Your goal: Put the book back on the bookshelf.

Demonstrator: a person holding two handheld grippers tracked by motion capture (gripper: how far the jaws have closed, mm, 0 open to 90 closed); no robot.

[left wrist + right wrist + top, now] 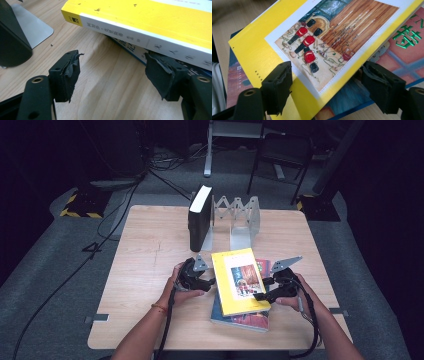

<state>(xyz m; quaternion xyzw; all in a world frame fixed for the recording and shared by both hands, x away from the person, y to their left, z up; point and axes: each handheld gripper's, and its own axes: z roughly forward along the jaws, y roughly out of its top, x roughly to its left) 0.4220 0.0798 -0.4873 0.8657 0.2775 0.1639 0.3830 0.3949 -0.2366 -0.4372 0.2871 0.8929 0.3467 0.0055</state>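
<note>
At the left of the counter (150,270), the left hand-held gripper (204,281) stands with its jaws wide apart beside the spine of the yellow book (239,281), nothing between its pads. The yellow book lies askew on top of a blue-edged book (240,320) near the counter's front middle. On the right, the right hand-held gripper (261,290) is spread wide around the yellow book's near right corner, its pads not pressing it.

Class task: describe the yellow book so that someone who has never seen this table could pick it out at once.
On the wooden table, in front of the metal bookend rack, lies a small stack of books. The yellow book is the top one, lying askew; only it has a yellow cover, with a framed picture.
</note>
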